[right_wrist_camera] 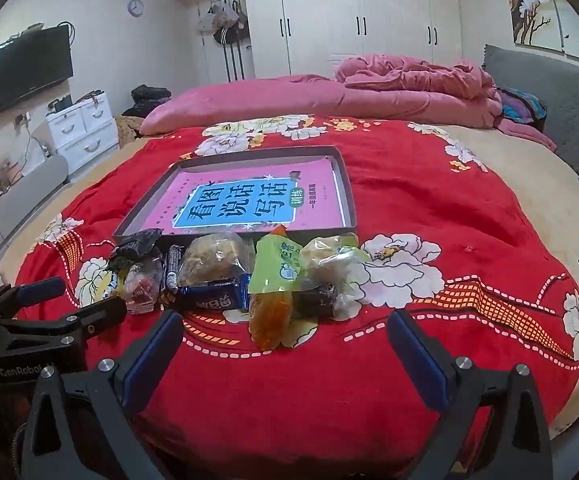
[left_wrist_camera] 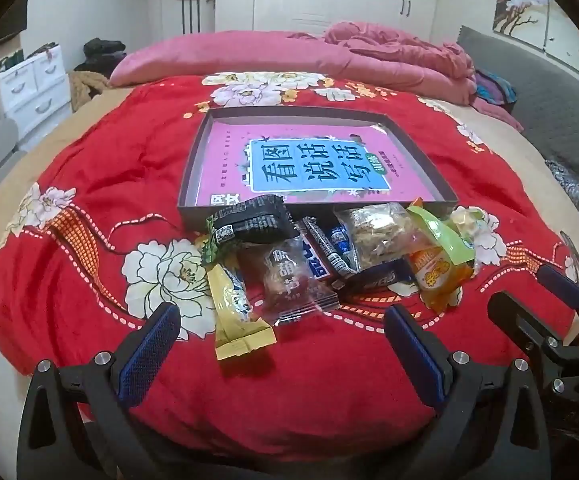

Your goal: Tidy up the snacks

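Fingers of the left gripper (left_wrist_camera: 283, 334) are standing wide apart w/ nothing between them, hovering just short of the snack pile (left_wrist_camera: 341, 256); the yellow wrapper (left_wrist_camera: 237, 316) is lying closest, its end reaching in btwn the blue pads w/o touching either. Right gripper (right_wrist_camera: 285, 340) is likewise spread fully & gripping nothing, w/ the orange pouch (right_wrist_camera: 269, 320) lying nearest its gap.

The pile is sitting on the bed's red floral blanket (left_wrist_camera: 89, 280), right against the near wall of the shallow grey box (left_wrist_camera: 193, 184). In the pile: a black packet (left_wrist_camera: 253, 220) at 10 o'clock, a clear-wrapped red sweet (left_wrist_camera: 289, 280) at 7, dark blue bars (right_wrist_camera: 213, 296) in the middle, a clear bag of pale crumbly bits (left_wrist_camera: 377, 236) at 1, the orange pouch w/ green top at 4.

At 12 o'clock from the pile, a pink book w/ blue title panel (left_wrist_camera: 313, 164) is lying flat inside the box. Beyond that, a folded pink quilt (right_wrist_camera: 369, 96) is resting at the far end of the bed. White wardrobe (right_wrist_camera: 369, 16) is standing behind; a TV (right_wrist_camera: 25, 68) is hanging on the wall at 10 o'clock.
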Tool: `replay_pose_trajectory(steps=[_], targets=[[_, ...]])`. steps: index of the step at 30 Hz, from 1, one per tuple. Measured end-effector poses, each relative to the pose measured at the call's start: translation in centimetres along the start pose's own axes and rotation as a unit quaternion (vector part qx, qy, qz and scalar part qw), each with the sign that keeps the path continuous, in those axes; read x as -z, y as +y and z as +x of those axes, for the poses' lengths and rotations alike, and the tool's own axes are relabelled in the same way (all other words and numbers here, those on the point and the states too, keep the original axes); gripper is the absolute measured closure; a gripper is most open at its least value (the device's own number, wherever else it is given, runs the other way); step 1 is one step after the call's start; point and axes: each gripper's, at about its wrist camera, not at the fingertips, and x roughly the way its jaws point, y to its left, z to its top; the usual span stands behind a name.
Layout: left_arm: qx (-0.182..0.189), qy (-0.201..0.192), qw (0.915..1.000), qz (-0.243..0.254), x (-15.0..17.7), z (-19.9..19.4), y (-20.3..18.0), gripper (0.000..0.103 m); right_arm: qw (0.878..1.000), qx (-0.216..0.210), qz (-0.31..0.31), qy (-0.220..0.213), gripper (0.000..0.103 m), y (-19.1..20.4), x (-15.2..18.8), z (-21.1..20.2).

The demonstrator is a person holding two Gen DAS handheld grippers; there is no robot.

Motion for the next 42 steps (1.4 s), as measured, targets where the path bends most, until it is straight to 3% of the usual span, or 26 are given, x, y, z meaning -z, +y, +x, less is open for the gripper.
replay_pose_trajectory(steps=[42], targets=[[0.007, -0.002, 1.0000, 0.000, -0.08, 0.01, -0.11, 0.002, 1.000, 0.003, 0.003, 0.000, 0.001, -0.17, -0.05, 0.13]])
